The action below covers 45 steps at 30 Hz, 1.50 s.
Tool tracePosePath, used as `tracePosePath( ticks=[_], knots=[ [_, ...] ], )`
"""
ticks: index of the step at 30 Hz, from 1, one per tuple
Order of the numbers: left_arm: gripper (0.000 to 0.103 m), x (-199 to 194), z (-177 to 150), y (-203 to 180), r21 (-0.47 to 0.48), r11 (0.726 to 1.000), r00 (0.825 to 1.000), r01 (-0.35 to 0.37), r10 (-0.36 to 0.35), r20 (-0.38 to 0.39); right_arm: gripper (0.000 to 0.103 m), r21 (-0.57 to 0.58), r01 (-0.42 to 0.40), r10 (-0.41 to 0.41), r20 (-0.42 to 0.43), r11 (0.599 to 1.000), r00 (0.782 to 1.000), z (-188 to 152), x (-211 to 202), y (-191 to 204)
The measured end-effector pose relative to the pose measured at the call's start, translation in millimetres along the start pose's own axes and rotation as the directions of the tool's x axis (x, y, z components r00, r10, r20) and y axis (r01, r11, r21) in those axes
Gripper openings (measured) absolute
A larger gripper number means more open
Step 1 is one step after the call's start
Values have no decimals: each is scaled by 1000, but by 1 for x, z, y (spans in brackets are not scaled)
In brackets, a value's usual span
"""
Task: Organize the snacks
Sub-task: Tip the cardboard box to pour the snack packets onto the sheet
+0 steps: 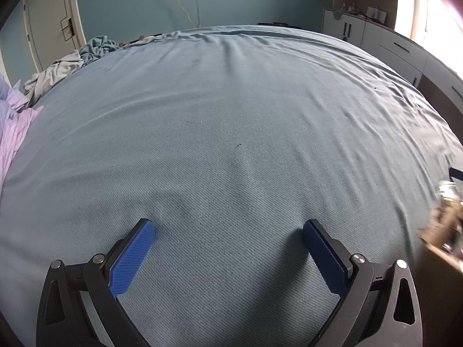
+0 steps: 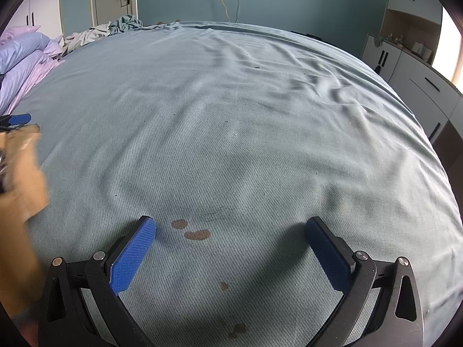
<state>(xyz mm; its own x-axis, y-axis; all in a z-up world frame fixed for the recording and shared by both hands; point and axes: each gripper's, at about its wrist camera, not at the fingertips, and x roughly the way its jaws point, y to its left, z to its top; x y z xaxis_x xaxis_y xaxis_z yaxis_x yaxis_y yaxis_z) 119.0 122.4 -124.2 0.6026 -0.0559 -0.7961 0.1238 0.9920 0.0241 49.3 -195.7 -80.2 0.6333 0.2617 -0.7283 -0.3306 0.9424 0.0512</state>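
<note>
both my left gripper (image 1: 228,231) and right gripper (image 2: 231,228) are hovering over the bed (image 1: 231,115), jaws spread wide, holding nothing. cardboard box (image 2: 20,179), blurred, is sitting left of my right jaws; probably light, stiff, grabbing its rim.

Home bedrm: big bed (image 1: 231,110), pillows (image 2: 23,49), wardrobe doors (image 1: 49,20).

A blurred brown cardboard box (image 2: 20,179) runs off the frame edge, its contents unreadable

Matt ribbed cloth bedsheet (image 1: 231,133); blurred brown cardboard box (image 2: 26,179).
</note>
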Motion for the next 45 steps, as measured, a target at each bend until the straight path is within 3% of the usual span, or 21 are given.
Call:
tracePosePath(
  ticks=[14, 19, 45],
  knots=[
    [103, 0, 0, 0, 0, 1000, 1000, 1, -1, 0, 103, 2, 1, -1, 4, 1000, 1000, 1, 1, 1],
    [103, 1, 0, 0, -1, 1000, 1000, 1, -1, 0, 103, 30, -34, 34, 6, 999, 999, 2, 3, -5],
    [103, 1, 0, -1, -3, 1000, 1000, 4, -4, 1, 103, 6, -2, 2, 12, 1000, 1000, 2, 11, -2]
  ],
)
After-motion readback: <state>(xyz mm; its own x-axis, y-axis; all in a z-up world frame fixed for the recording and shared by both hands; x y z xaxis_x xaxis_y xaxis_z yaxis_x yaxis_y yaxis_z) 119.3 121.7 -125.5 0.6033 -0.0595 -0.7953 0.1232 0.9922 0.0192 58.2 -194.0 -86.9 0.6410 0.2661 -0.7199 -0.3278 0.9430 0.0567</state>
